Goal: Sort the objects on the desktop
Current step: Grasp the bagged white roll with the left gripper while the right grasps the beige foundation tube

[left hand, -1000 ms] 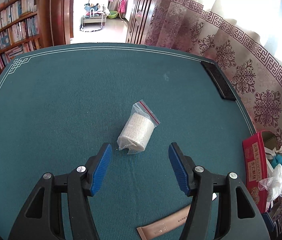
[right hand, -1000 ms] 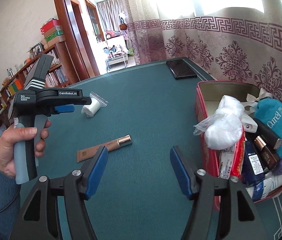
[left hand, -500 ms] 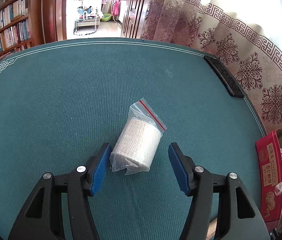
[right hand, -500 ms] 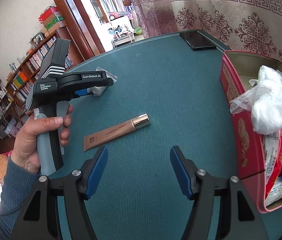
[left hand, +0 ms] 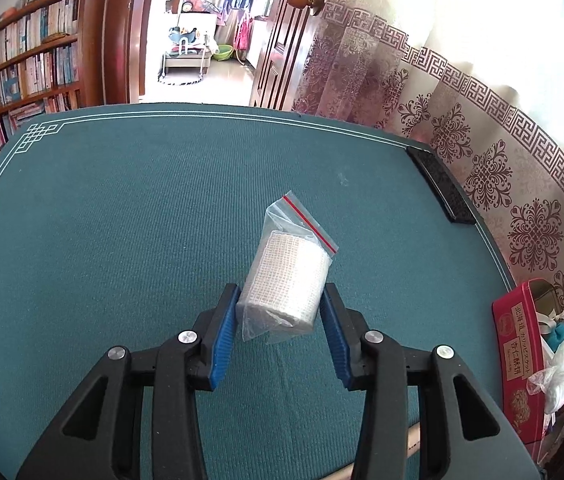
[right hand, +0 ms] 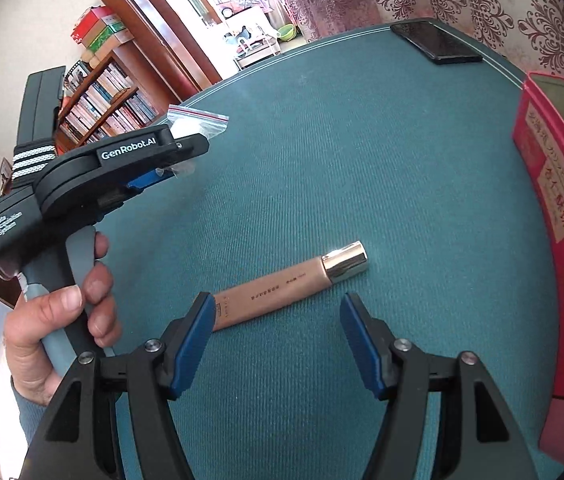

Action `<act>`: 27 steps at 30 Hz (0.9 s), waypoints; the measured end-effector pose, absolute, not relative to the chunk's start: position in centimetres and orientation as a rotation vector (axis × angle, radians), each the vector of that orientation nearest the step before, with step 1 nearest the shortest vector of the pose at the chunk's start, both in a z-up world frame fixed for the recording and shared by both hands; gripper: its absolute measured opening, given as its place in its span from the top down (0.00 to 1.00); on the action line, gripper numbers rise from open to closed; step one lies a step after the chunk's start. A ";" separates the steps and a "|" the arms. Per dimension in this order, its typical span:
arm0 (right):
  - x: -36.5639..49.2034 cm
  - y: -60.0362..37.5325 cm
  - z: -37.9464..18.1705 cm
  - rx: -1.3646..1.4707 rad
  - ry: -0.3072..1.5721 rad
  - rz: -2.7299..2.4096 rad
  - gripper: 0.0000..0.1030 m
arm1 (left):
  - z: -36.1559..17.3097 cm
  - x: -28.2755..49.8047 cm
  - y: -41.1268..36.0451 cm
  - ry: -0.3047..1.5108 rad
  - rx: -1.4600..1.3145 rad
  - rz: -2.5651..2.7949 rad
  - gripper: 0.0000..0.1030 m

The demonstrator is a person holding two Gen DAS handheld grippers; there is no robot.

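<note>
My left gripper is shut on a white bandage roll in a clear zip bag and holds it above the green table mat. The right wrist view shows the left gripper with the bag's top sticking out. My right gripper is open just above a beige cosmetic tube with a silver cap, which lies flat on the mat between its fingers. A red tin box with several items stands at the right; it also shows in the left wrist view.
A black phone lies at the mat's far right edge, also in the left wrist view. A patterned curtain hangs behind the table. Bookshelves stand at the left.
My left gripper closed on the bagged bandage roll and lifted it off the mat. My right gripper moved forward and down over the beige tube.
</note>
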State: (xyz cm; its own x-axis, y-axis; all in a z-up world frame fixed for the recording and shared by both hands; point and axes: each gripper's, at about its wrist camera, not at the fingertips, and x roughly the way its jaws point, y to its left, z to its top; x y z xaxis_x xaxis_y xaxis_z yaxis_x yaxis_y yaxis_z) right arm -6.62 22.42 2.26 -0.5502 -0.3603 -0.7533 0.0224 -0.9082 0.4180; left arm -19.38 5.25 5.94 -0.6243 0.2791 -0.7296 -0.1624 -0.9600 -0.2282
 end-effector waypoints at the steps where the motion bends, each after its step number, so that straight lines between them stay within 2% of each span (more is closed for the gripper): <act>1: -7.0 22.4 2.0 1.368 -0.550 -2.518 0.33 | 5.9 -19.3 5.2 -0.208 -1.216 2.621 0.57; 7: -9.0 21.2 2.0 1.369 -0.502 -2.564 0.33 | 5.7 -19.4 5.3 -0.209 -1.230 2.620 0.57; 11: -10.1 19.6 2.2 1.365 -0.324 -2.649 0.34 | 5.8 -19.2 5.1 -0.204 -1.224 2.629 0.57; 12: -10.2 19.2 2.3 1.366 -0.256 -2.676 0.36 | 5.8 -19.2 5.0 -0.209 -1.226 2.627 0.57; 14: -9.9 18.4 2.2 1.368 -0.122 -2.731 0.50 | 5.7 -19.2 4.9 -0.219 -1.232 2.623 0.57; 15: -9.7 18.2 2.2 1.360 -0.072 -2.750 0.54 | 5.6 -19.1 4.9 -0.220 -1.235 2.622 0.57; 16: -9.4 18.3 2.1 1.355 -0.033 -2.771 0.63 | 5.6 -19.1 4.9 -0.221 -1.237 2.620 0.57; 19: -9.2 18.8 2.1 1.346 -0.027 -2.787 0.76 | 5.6 -18.8 5.4 -0.219 -1.234 2.605 0.57; 27: -8.3 19.9 3.0 1.306 -0.144 -2.789 0.78 | 6.5 -17.2 7.5 -0.192 -1.175 2.543 0.57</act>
